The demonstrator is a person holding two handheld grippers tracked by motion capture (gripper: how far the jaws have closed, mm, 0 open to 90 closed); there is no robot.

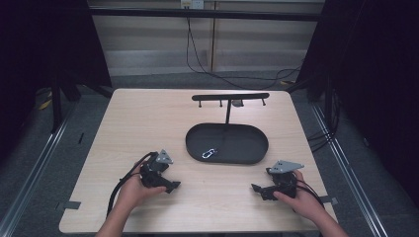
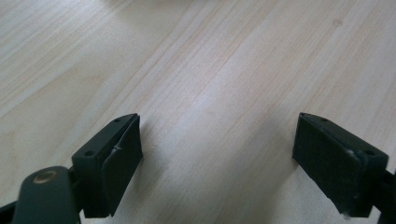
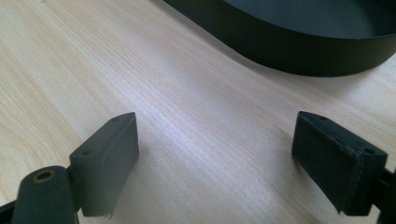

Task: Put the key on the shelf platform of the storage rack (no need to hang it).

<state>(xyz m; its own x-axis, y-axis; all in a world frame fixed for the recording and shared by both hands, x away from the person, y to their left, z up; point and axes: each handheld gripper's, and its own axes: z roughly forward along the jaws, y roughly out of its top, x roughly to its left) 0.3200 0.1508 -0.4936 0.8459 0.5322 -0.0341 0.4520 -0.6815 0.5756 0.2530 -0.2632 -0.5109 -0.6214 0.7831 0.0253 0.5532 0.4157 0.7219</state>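
Left gripper (image 1: 170,186), table at 7 o'clock: jaws spread wide over bare wood, holding nothing. Clip (image 1: 210,152), a small metal carabiner lying flat in the tray (image 1: 247,153) at centre, below the hook stand (image 1: 230,97) at 12 o'clock: likely light, rigid and slick, apt to skid on the tray floor, best pinched across its long sides. Right gripper (image 1: 258,189), table at 5 o'clock: jaws likewise spread and empty, pointing past the tray wall.

The bench (image 1: 148,118) is pale wood with fine straight grain and a smooth, faintly shiny finish. The oval tray (image 1: 247,153) is matt black, while the clip (image 1: 210,152) in it glints like polished metal.
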